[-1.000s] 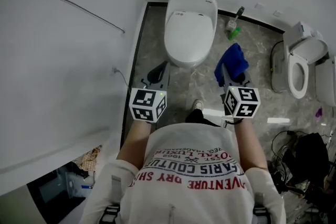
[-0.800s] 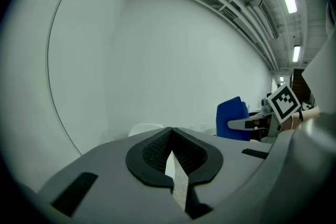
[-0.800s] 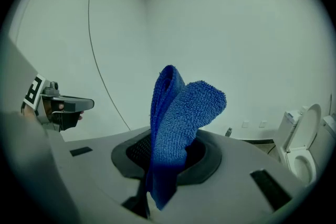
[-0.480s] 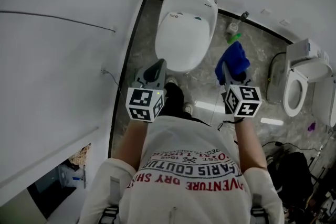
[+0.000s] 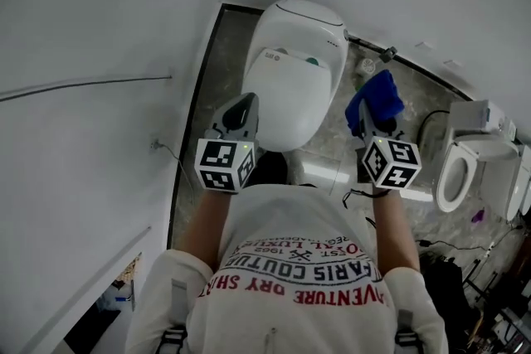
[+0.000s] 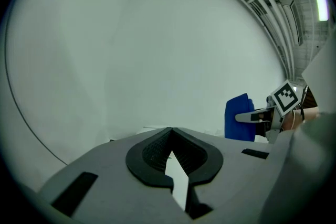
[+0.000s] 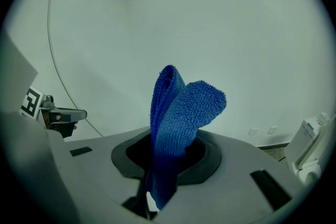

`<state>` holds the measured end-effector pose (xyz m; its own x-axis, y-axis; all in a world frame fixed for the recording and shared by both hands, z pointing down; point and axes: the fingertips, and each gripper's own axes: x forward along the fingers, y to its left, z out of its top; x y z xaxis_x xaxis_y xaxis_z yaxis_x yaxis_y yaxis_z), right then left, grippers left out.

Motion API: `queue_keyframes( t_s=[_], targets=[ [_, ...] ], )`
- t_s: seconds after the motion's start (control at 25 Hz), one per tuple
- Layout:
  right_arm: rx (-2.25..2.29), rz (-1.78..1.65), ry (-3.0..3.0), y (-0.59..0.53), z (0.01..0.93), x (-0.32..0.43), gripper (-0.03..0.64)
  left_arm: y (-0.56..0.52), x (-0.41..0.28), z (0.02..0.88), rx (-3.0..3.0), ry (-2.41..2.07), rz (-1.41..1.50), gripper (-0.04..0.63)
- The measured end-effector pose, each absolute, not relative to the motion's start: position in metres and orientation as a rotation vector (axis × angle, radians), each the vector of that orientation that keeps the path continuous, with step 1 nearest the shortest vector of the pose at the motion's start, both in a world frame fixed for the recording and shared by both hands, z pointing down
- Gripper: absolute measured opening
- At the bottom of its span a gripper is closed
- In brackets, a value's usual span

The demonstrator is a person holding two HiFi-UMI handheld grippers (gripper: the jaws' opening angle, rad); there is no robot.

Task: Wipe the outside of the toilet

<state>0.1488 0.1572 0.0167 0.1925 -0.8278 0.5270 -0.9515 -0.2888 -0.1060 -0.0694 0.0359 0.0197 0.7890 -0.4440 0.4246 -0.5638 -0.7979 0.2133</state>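
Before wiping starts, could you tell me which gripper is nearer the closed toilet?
Left, seemingly. The left gripper overlaps the closed toilet's left edge in the head view; the right gripper, holding the blue cloth, is off its right side.

Two toilets (image 5: 290,83) (image 5: 465,170), one cloth (image 5: 375,99), two hand-held grippers (image 5: 243,110) (image 5: 371,127)

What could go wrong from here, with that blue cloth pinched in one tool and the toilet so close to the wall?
The blue cloth is pinched in the right gripper by one end, and the rest flops loose. Rubbing hard on the toilet might tug it free.

The toilet stands close to the wall. Wiping that side looks cramped, and the empty left gripper, already on that side, could knock the wall or the toilet.
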Motion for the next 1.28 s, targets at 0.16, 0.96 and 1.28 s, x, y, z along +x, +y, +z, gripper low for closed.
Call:
queue_keyframes(
  t_s=[0.16, 0.96, 1.28],
  targets=[
    [2.195, 0.734, -1.723, 0.1, 0.02, 0.165, 0.083, -0.012, -0.05, 0.027, 2.608, -0.779, 0.517, 0.005],
    [1.655, 0.974, -1.766, -0.094, 0.201, 0.352, 0.083, -0.136, 0.088, 0.147, 2.245, -1.12, 0.532, 0.005],
    [1.448, 0.924, -1.723, -0.147, 0.311, 0.403, 0.083, -0.152, 0.11, 0.219, 2.101, -1.276, 0.54, 0.005]
  ],
)
